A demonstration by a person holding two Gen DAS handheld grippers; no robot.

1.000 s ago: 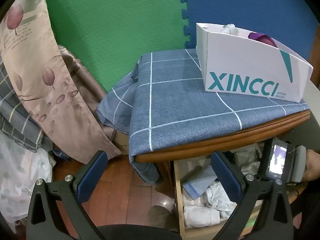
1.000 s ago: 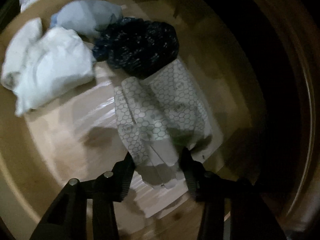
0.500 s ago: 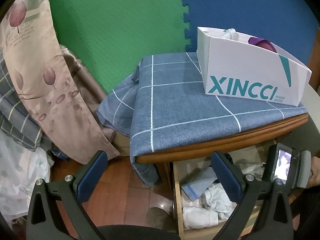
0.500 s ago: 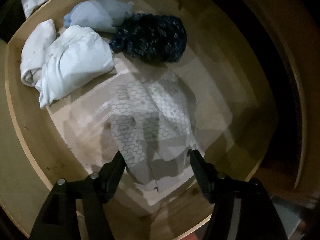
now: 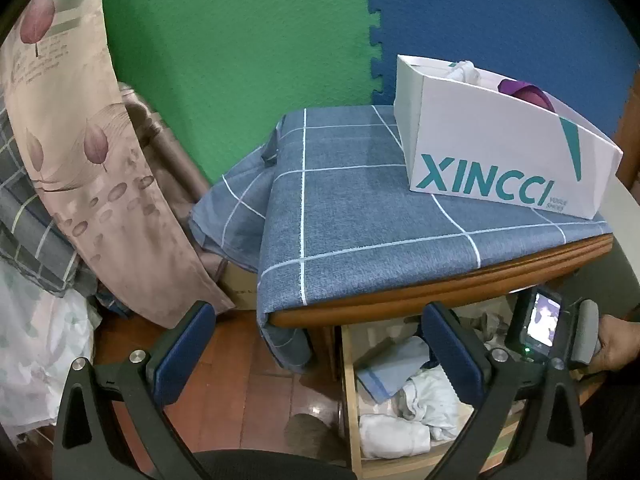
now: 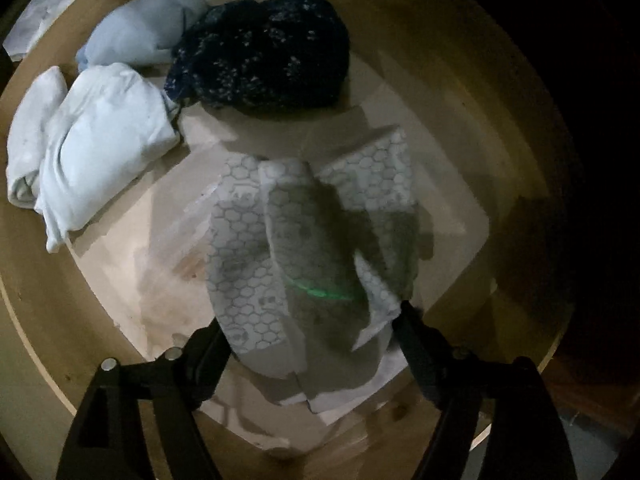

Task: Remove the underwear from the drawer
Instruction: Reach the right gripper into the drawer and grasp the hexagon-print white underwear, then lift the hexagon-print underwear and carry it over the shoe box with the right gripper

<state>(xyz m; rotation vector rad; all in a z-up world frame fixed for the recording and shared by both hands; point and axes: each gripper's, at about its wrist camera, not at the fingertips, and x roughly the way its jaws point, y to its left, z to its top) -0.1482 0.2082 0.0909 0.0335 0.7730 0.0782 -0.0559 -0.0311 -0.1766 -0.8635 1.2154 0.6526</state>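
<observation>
The wooden drawer [image 6: 36, 280] is pulled out below the table and also shows in the left wrist view as an open drawer [image 5: 348, 380]. In it lie grey-white underwear with a honeycomb print [image 6: 256, 248], a dark blue speckled garment [image 6: 264, 52], white folded pieces [image 6: 104, 140] and a light blue one [image 6: 140, 36]. My right gripper [image 6: 310, 322] points down into the drawer. Its jaws stand wide on either side of the honeycomb underwear, not squeezing it. My left gripper [image 5: 318, 312] hangs open and empty in front of the table.
A white XINCCI box [image 5: 500, 160] holding cloth items stands on a blue checked cloth [image 5: 360, 208] covering the wooden table [image 5: 440, 292]. Piled bedding [image 5: 80, 160] fills the left. A hand [image 5: 612, 348] holds the right gripper's handle. Wood floor [image 5: 248, 392] lies below.
The right gripper's jaws have spread apart around the honeycomb underwear, and its view has rolled a little. The left gripper has stayed where it was.
</observation>
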